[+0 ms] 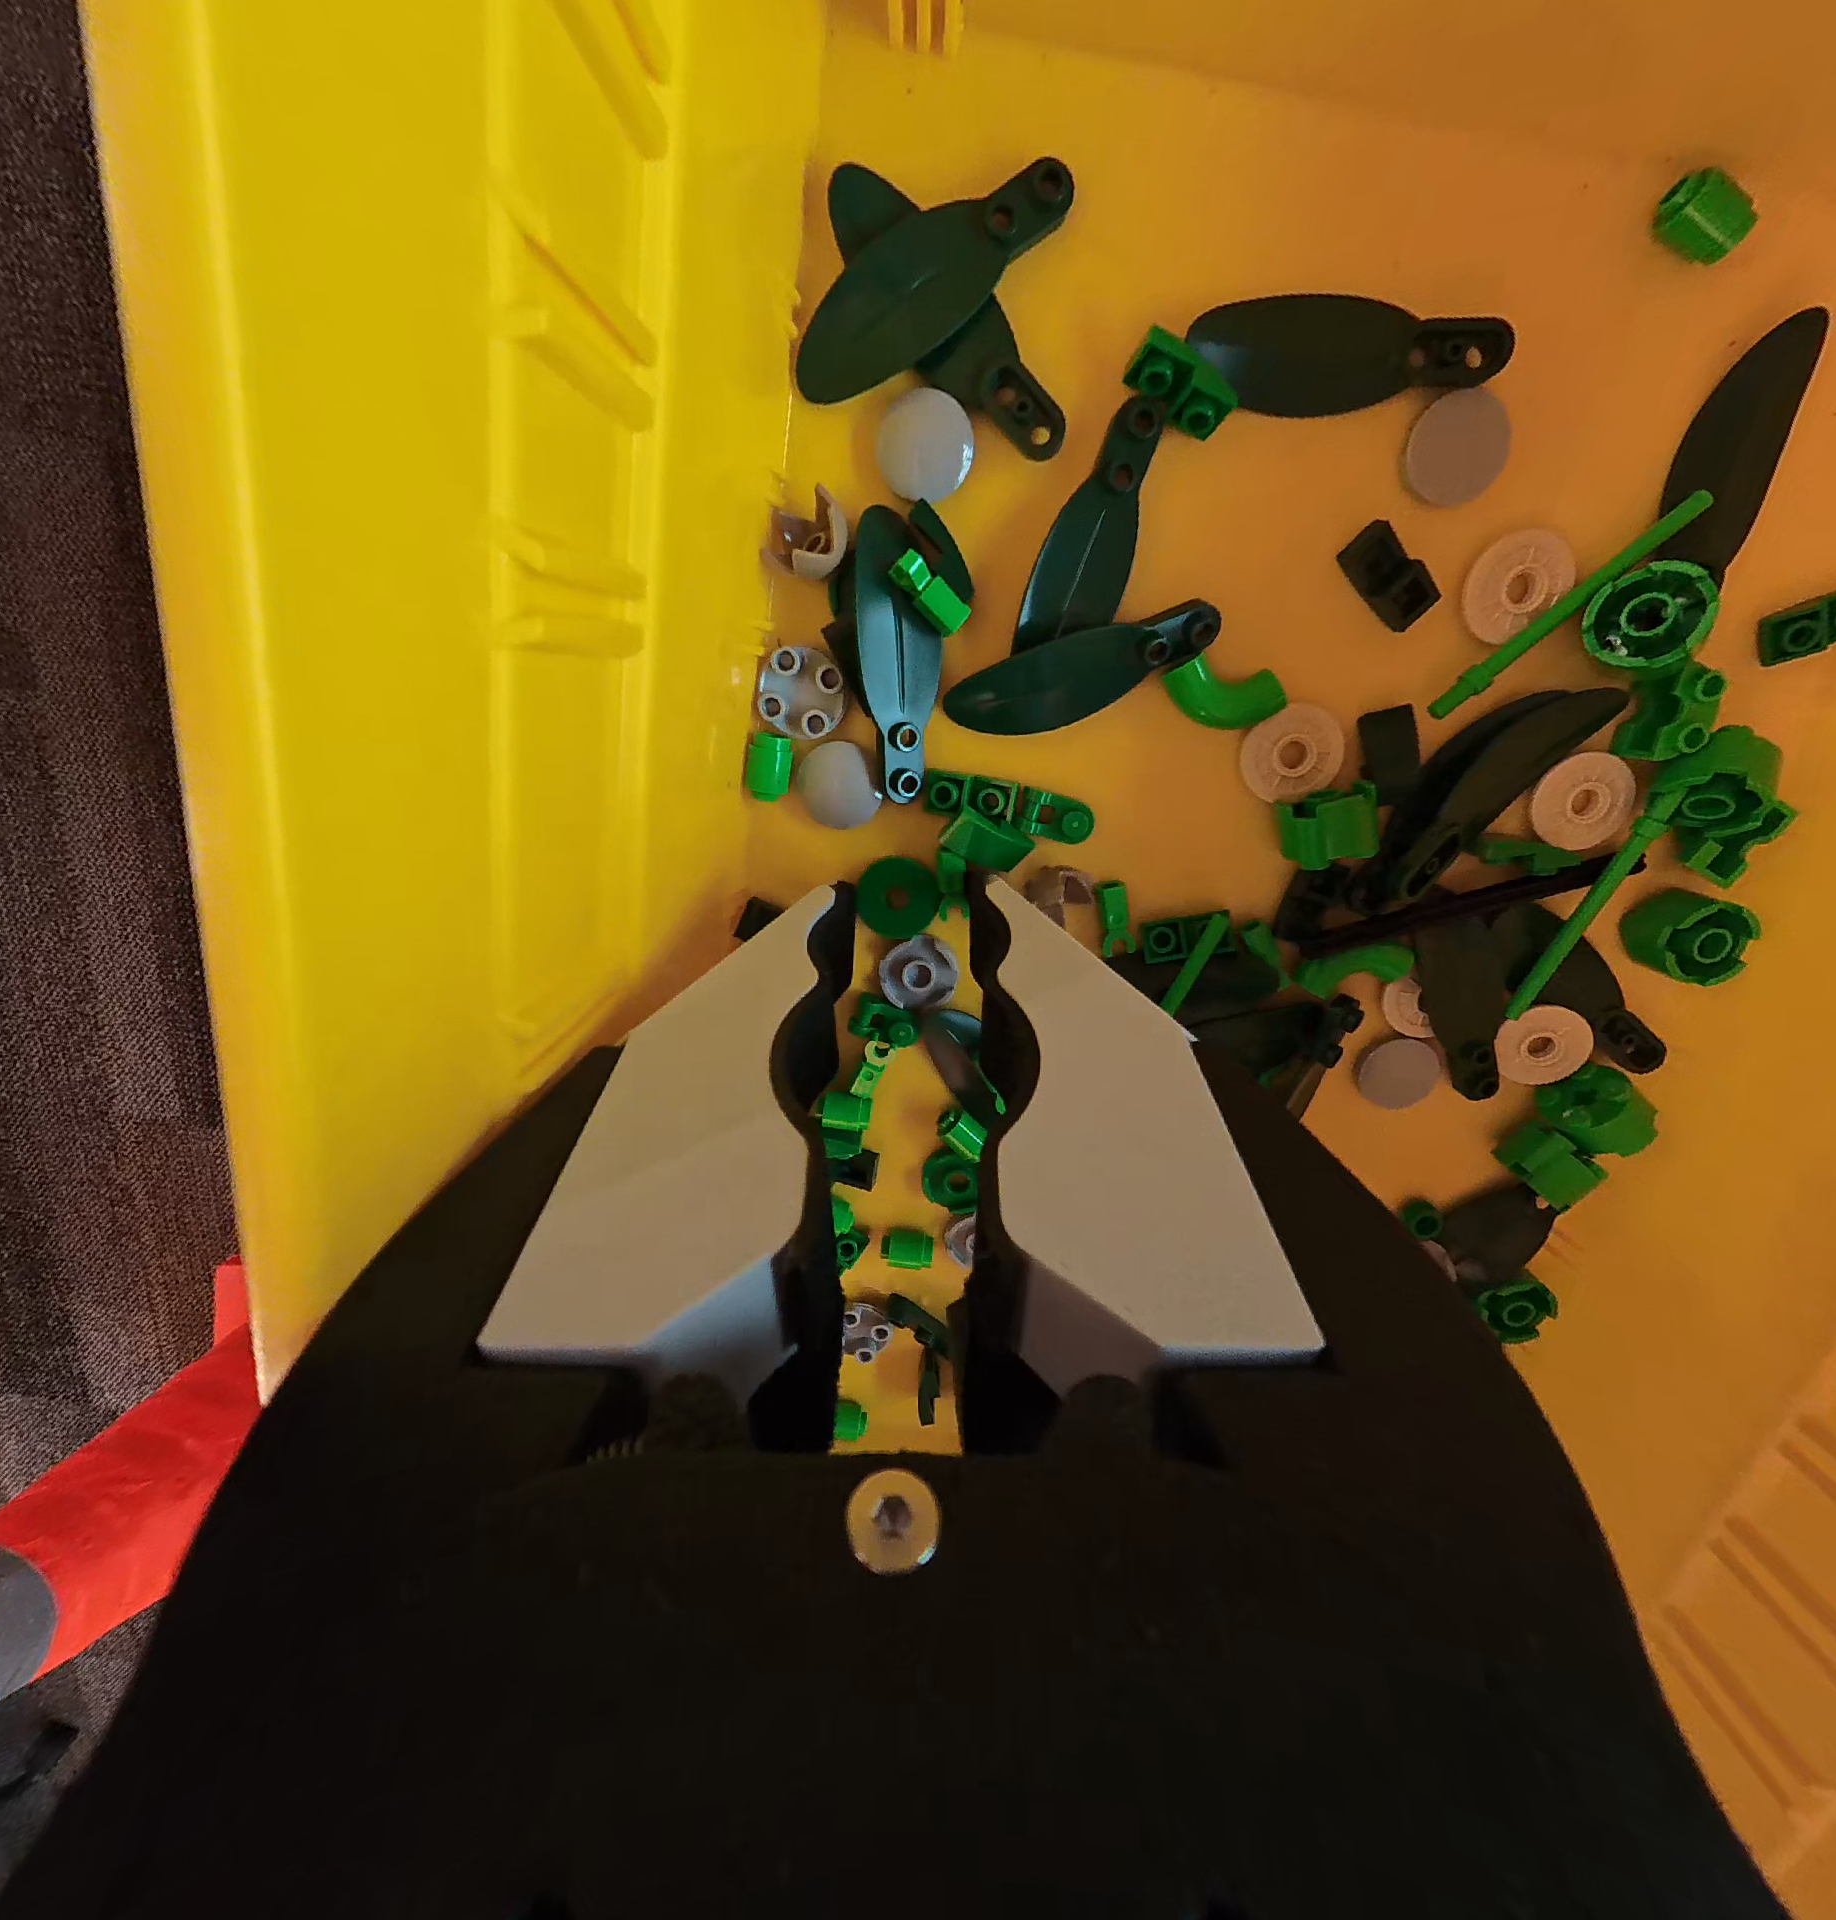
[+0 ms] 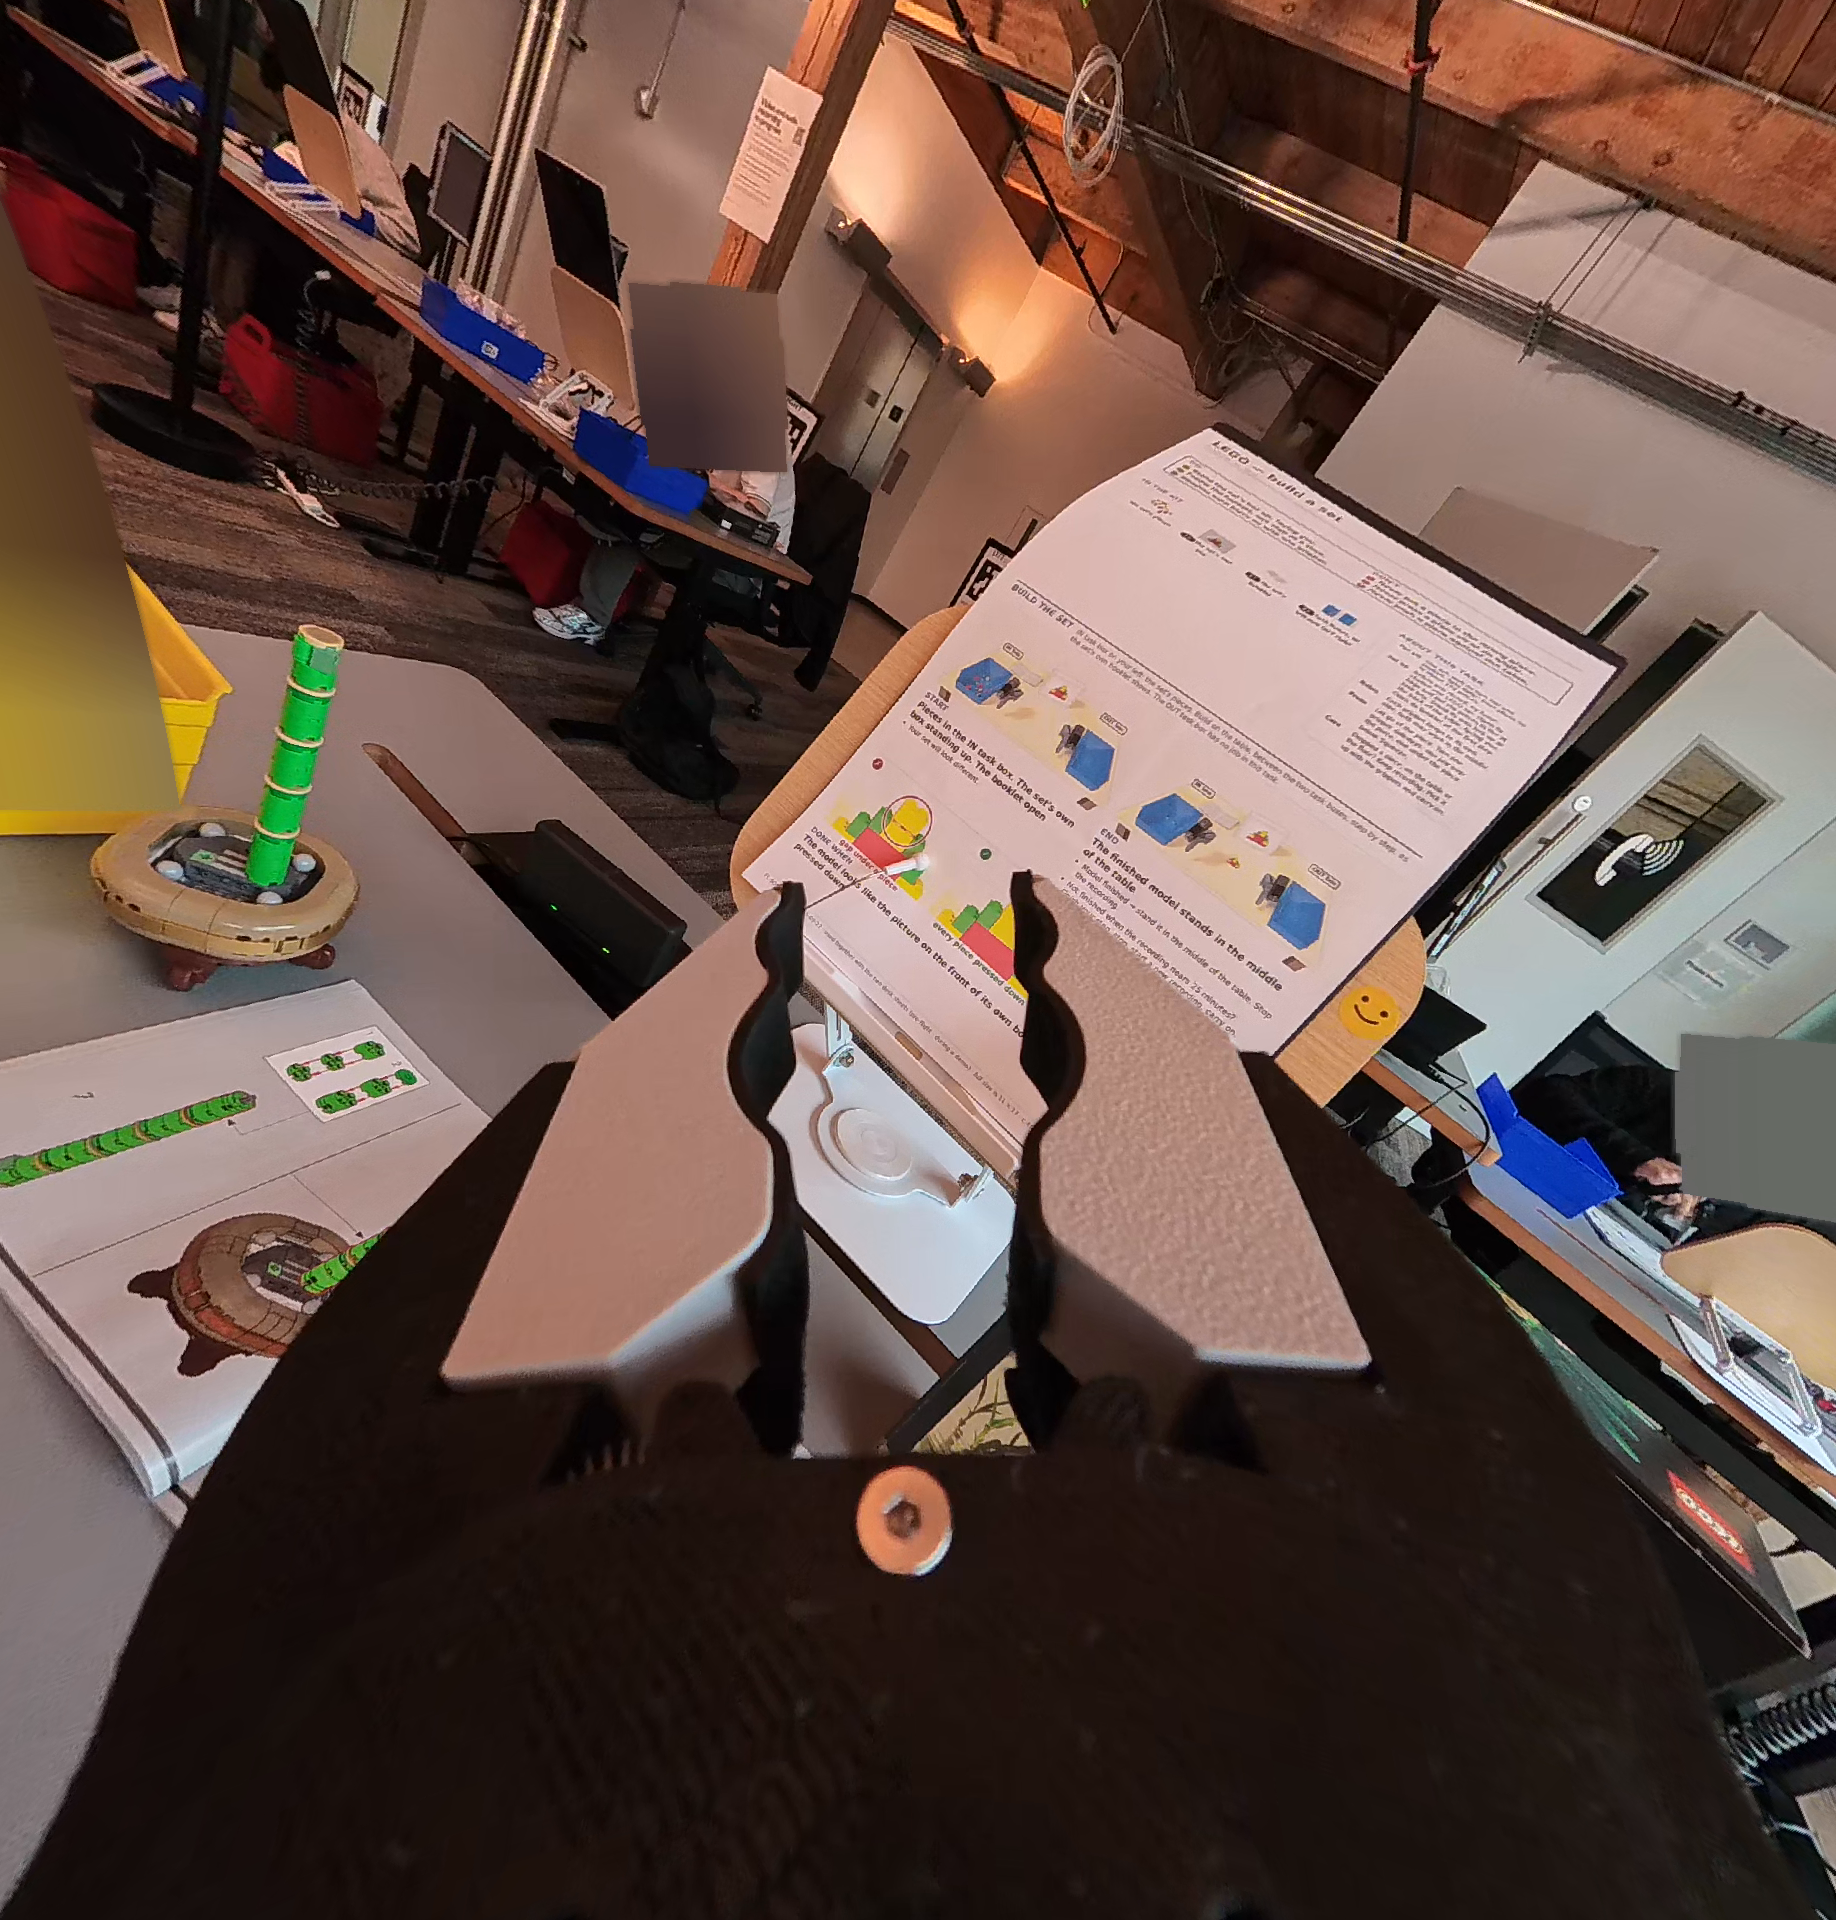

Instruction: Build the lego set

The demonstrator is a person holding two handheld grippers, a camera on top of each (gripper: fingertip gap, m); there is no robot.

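Left gripper [image 1: 912,904] hangs over the inside of a yellow bin [image 1: 498,520], near the bin's left wall. Jaws stand parted with a narrow gap; nothing is gripped. Seen through the gap, lying on the bin floor: a dark green round plate with a hole [image 1: 898,899], a grey round plate [image 1: 916,971], and several small bright green pieces.

Loose lego pieces are scattered across the bin floor: dark green leaf pieces [image 1: 909,291], a bright green curved tube [image 1: 1220,694], thin bright green bars [image 1: 1568,608], grey round tiles [image 1: 1457,447], tan dish pieces [image 1: 1293,752] and a bright green round brick [image 1: 1703,213] apart in the far corner.

Right gripper [image 2: 903,894] is raised off the desk [image 2: 52,935], pointing toward a printed sheet [image 2: 1257,748] propped on a stand. Jaws released, wider apart than the left, holding nothing.

The partly built model [image 2: 223,883] stands upright on the desk to the left: a round tan base on dark brown feet, with a tall bright green segmented stalk [image 2: 296,758] rising from it. An open instruction booklet [image 2: 166,1195] lies flat on the desk just in front of the model. A yellow bin corner [image 2: 181,686] shows behind the model
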